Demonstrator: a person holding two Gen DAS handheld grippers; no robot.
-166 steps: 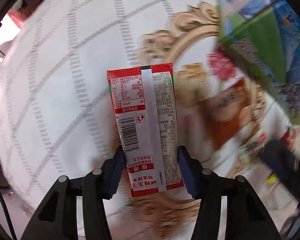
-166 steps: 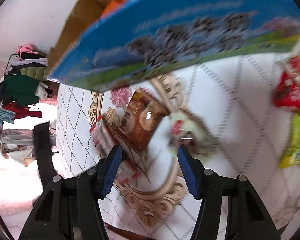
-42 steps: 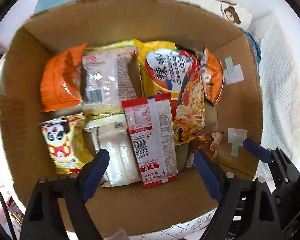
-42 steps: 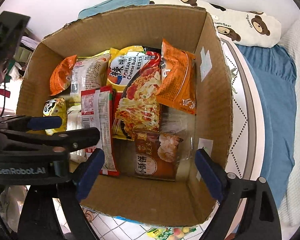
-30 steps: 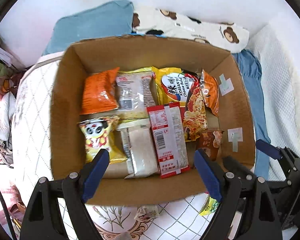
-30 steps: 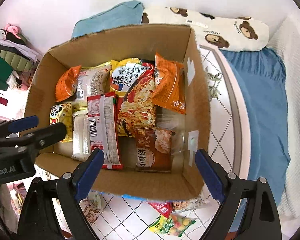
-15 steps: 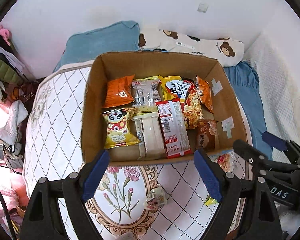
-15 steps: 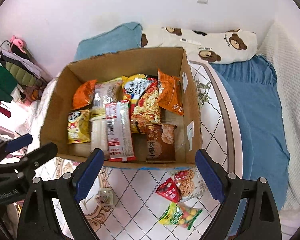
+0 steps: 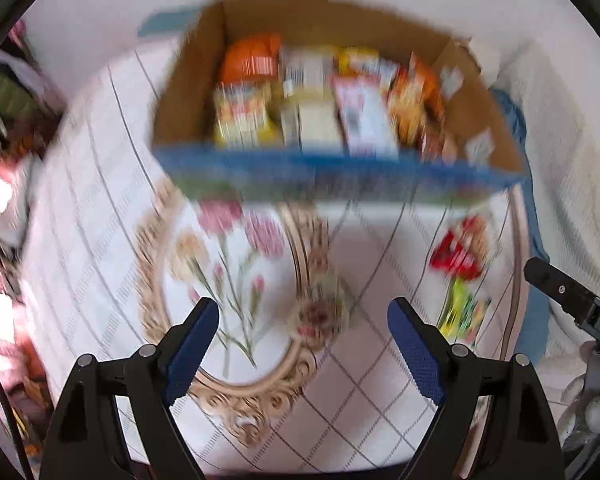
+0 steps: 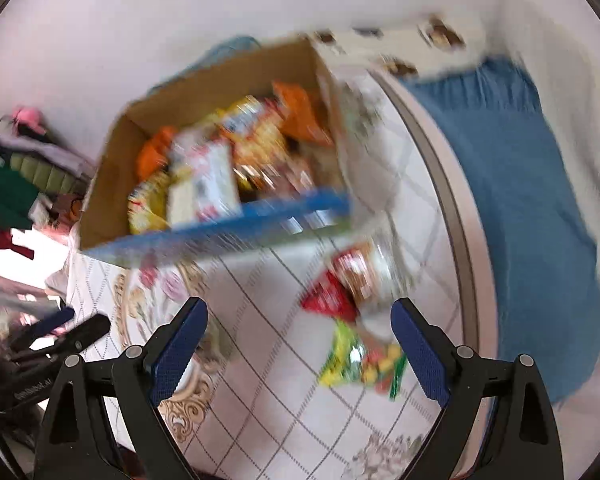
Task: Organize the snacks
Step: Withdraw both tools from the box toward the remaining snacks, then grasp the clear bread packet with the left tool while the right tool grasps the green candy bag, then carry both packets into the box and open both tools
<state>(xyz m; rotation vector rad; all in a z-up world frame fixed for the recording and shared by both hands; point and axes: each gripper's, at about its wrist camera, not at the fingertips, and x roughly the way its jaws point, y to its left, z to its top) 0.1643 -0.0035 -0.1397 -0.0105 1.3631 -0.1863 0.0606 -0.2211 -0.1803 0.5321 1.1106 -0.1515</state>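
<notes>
A cardboard box (image 9: 188,92) with a blue front holds several snack packets; it also shows in the right wrist view (image 10: 112,184). On the table in front of it lie a small pale packet (image 9: 320,312), a red packet (image 9: 460,252) and a green-yellow packet (image 9: 464,316). In the right wrist view the red packet (image 10: 332,296) and the green-yellow packet (image 10: 360,360) lie between my fingers. My left gripper (image 9: 302,344) is open and empty above the small packet. My right gripper (image 10: 300,340) is open and empty. Both views are blurred.
The round table has a white checked cloth with a floral medallion (image 9: 228,264). A blue blanket (image 10: 520,184) and bear-print pillow lie to the right. Clothes pile (image 10: 8,184) at the left. The other gripper (image 10: 56,340) shows at lower left.
Both grippers have dropped from above the box toward the table in front of it. The view has swung from the box's inside to the loose packets on the cloth.
</notes>
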